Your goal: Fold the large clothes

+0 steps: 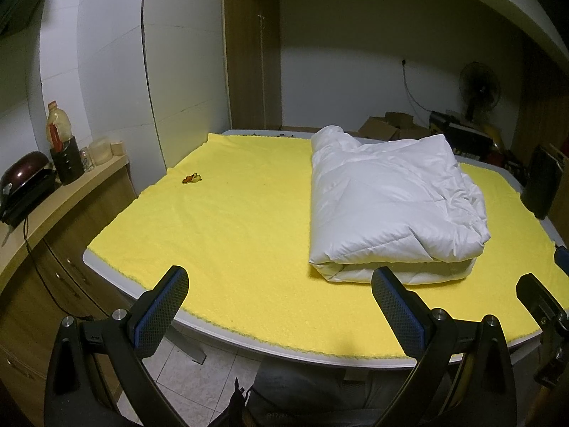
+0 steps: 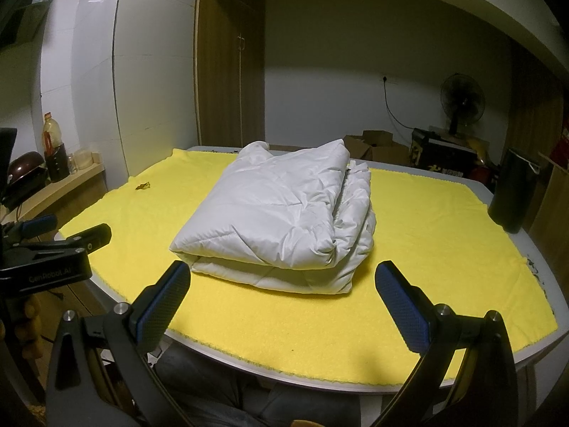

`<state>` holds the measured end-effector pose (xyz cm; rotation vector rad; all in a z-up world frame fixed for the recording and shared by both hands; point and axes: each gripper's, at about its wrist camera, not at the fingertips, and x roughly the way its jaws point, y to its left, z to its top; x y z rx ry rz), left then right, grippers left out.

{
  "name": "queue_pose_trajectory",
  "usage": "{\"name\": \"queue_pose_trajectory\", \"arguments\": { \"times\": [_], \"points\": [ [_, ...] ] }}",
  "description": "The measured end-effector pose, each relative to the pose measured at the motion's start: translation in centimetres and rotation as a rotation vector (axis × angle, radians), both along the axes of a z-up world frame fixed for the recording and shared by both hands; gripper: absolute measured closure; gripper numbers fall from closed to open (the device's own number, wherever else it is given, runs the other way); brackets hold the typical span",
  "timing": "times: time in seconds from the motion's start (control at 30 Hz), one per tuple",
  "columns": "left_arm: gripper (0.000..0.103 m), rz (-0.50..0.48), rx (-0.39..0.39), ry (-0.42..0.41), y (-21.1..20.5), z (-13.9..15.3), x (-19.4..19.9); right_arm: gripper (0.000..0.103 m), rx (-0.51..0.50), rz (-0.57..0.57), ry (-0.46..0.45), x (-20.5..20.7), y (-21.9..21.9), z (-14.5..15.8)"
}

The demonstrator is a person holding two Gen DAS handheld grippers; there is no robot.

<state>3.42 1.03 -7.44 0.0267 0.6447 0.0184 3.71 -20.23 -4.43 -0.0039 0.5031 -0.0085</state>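
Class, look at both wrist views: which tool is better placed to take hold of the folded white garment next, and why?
Probably the right tool: the white garment lies centred straight ahead between its open fingers. From the left tool, also open, the garment sits off to its right.

I work in a home's room: wooden wardrobe, sideboard with oil bottle and cooking pot, standing fan, cardboard boxes, table under yellow cloth.
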Motion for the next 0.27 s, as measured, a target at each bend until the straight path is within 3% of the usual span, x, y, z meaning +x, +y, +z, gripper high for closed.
{"name": "queue_pose_trajectory", "arguments": {
  "times": [0.27],
  "points": [
    [0.000, -0.010, 0.006, -0.031, -0.35, 0.27, -0.32, 0.000, -0.001, 0.000, 0.003, 0.00, 0.02, -0.03]
  ]
}}
